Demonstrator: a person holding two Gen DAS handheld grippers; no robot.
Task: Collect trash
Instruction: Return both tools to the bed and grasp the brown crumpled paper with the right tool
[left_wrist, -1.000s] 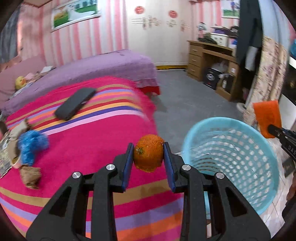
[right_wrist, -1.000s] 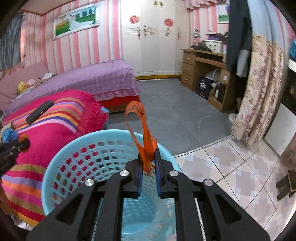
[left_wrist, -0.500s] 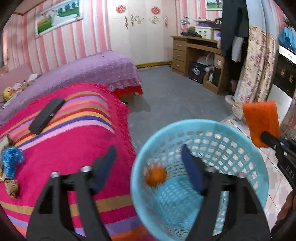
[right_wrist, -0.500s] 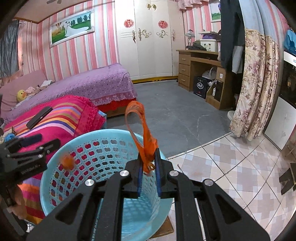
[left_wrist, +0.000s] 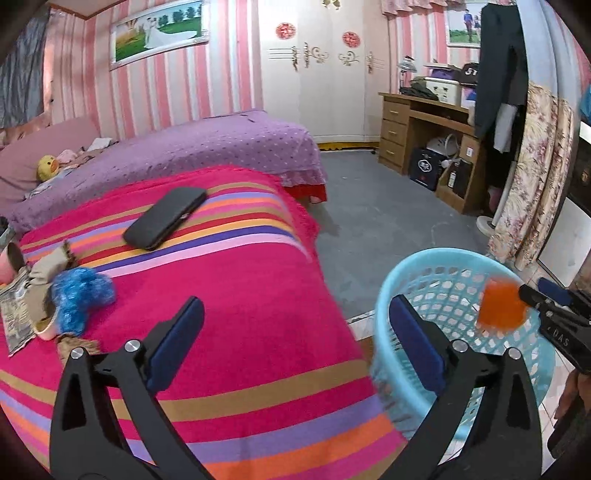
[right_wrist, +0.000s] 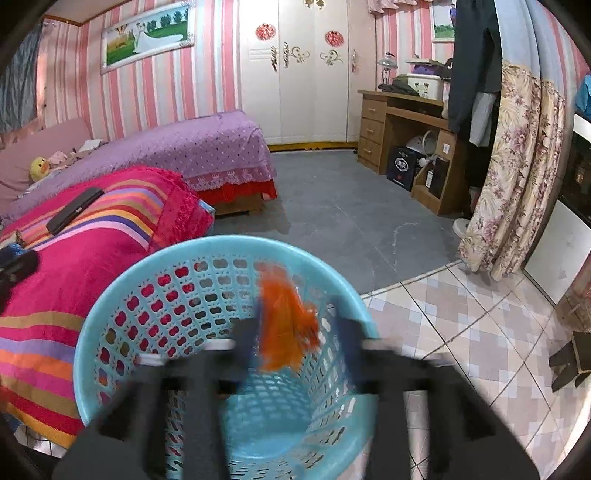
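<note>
Trash, orange net bag (right_wrist: 286, 325): a crumpled, motion-blurred scrap seen in the right wrist view, loose between the spread jaws of the right gripper (right_wrist: 293, 341) and above the open mouth of the light-blue perforated basket (right_wrist: 122, 306), which stands on the floor just beside the bed. The right jaws have just been opening; the pads no longer press the net, so it is released and appears to be dropping into the basket. In the left wrist view the same net shows as an orange blur (left_wrist: 500, 308) over the basket's far rim (left_wrist: 436, 258).

The left gripper (left_wrist: 295, 336) is spread wide with nothing between its pads; its jaws have likewise just been opening, and it looks along the striped pink blanket (left_wrist: 240, 314) with the basket at its right finger.

Step in hand, as judged: depositing, the drop of one item into the basket.

Remaining litter, as judged: a cluster at the blanket's left edge, comprising a blue fluffy ball (left_wrist: 79, 295), a tan crumpled wrapper (left_wrist: 46, 273) and a printed paper packet (left_wrist: 14, 314). The black phone (left_wrist: 166, 218) lying flat farther up the blanket is probably not trash.

Next move, as judged: the open left gripper needs to travel leftward to that cluster, come down over one piece and close on it alone, while the right gripper clears the basket rim.
</note>
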